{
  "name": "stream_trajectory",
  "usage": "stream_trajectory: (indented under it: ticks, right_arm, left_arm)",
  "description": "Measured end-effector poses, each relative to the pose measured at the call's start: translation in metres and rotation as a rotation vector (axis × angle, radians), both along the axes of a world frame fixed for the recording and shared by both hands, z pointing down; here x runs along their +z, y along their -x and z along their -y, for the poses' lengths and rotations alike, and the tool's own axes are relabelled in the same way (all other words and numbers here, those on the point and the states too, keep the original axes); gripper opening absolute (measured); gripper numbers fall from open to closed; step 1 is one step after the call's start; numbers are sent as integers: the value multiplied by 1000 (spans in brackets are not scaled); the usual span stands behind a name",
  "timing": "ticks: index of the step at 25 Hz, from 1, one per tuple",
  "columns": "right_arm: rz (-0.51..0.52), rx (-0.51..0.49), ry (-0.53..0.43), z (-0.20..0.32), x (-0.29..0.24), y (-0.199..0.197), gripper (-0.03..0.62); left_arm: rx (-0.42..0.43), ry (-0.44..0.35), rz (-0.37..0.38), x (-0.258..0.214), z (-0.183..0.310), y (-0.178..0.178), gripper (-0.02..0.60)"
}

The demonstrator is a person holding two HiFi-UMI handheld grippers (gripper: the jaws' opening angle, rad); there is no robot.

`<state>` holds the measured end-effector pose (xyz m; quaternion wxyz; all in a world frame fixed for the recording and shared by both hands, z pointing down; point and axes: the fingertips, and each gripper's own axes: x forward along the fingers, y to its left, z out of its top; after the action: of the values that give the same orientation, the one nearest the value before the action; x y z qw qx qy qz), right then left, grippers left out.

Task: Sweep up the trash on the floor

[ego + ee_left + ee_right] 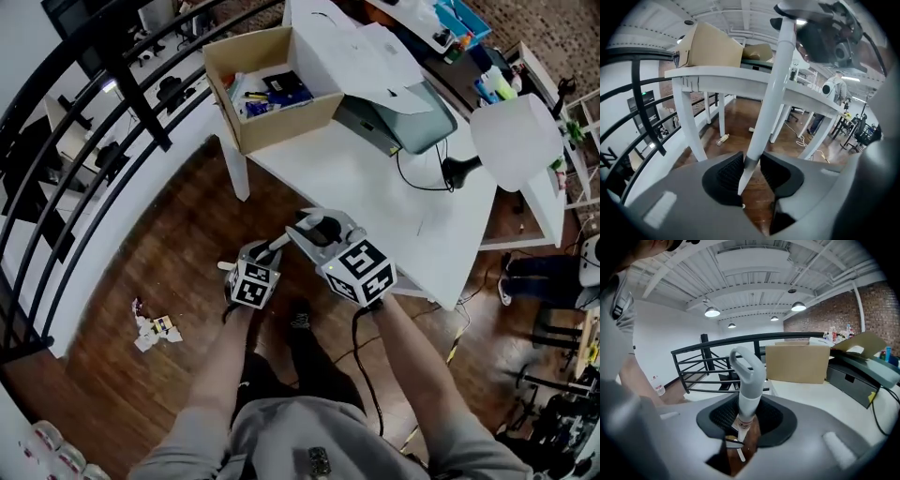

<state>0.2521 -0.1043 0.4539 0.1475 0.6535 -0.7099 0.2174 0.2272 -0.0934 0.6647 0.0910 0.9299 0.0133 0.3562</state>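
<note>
A small heap of paper trash [155,328] lies on the wooden floor at the lower left, well left of both grippers. A broom's white pole [771,93] runs up through my left gripper [751,164], whose pads are shut on it. The pole's grey looped grip [749,376] stands between the pads of my right gripper [747,416], which is shut on it. In the head view the left gripper [259,255] sits just below and left of the right gripper [314,231], with the pole [281,244] joining them. The broom's head is hidden.
A white table [375,178] stands straight ahead with a cardboard box [272,89], a printer [403,117] and a white lamp [516,141]. A black railing [84,141] curves along the left. A bottle [723,138] lies under the table. Cables trail at the right.
</note>
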Motion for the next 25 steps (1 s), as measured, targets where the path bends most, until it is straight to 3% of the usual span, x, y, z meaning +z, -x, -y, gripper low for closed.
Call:
stream_trajectory:
  ticks: [4,7,17,22,25]
  right_arm:
    - [-43,-27,-19,1,3,-31,120]
    - [-16,7,-43,-8,-1,-56,135]
    - [73,95,-75,-63,-16,-92,130]
    - [49,94,-54,-80,-16,-92,118]
    - [50,100,-44,-89,-17,-93,117]
  left_arm:
    - [-94,-15,-8,4,6,-32,115]
    - [-143,-12,13,13,12,-44,115]
    - [-186,-3,30,21,12,-71,118]
    - [-214,15,16,24,15,-73,129]
    - [-208,41,14,23,10,-74,186]
